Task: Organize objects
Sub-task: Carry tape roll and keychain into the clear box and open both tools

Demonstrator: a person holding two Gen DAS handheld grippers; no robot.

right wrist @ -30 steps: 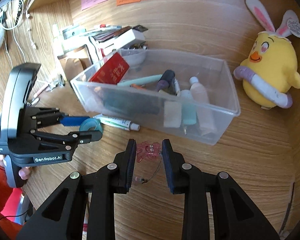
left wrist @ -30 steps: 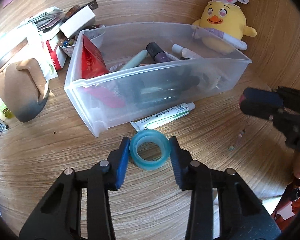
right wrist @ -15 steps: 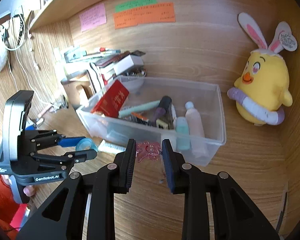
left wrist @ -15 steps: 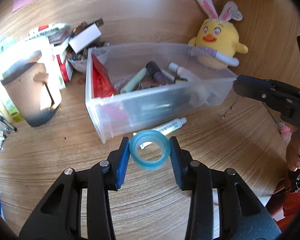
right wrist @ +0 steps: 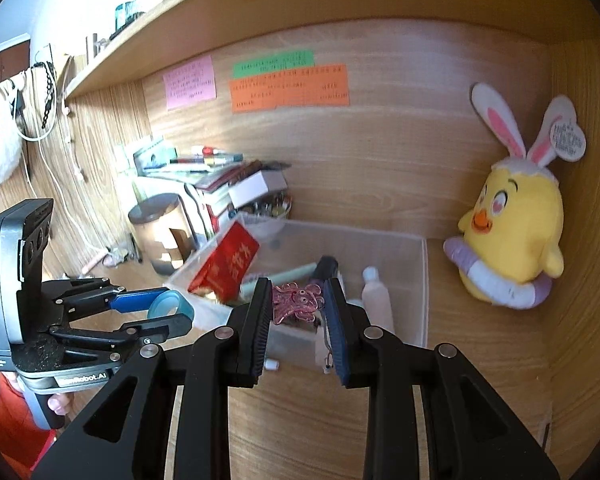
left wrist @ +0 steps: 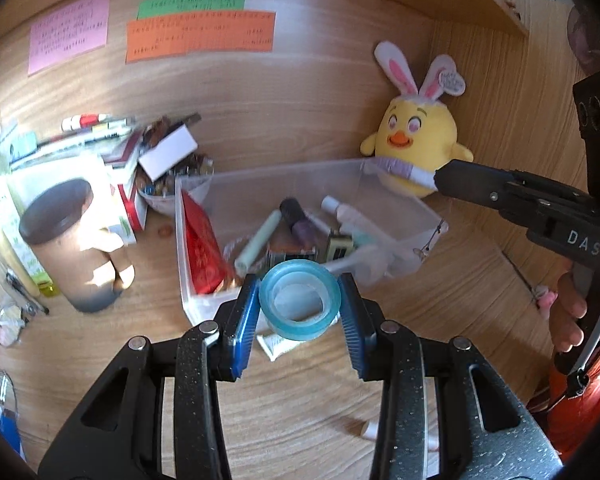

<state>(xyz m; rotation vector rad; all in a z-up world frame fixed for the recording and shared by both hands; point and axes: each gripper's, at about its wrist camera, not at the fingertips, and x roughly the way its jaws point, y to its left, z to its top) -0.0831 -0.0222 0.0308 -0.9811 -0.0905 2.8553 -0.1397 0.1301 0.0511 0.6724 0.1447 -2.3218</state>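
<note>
My left gripper (left wrist: 299,310) is shut on a blue tape roll (left wrist: 299,299) and holds it in the air just in front of the clear plastic bin (left wrist: 380,176). The roll also shows in the right wrist view (right wrist: 170,304). My right gripper (right wrist: 298,312) is shut on a pink translucent octopus charm (right wrist: 296,300) with a thin cord hanging below, lifted in front of the bin (right wrist: 423,280). The bin holds a red packet (right wrist: 224,266), tubes and small bottles.
A yellow chick plush (left wrist: 414,144) sits behind the bin's right end. A brown cup (left wrist: 66,240), boxes and pens (left wrist: 96,122) crowd the left. A white tube (left wrist: 276,346) lies on the desk in front of the bin. Sticky notes (right wrist: 288,88) hang on the back wall.
Both grippers have risen from the desk with their objects, the tape roll and the charm. The bin now lies lower and farther in both views.
</note>
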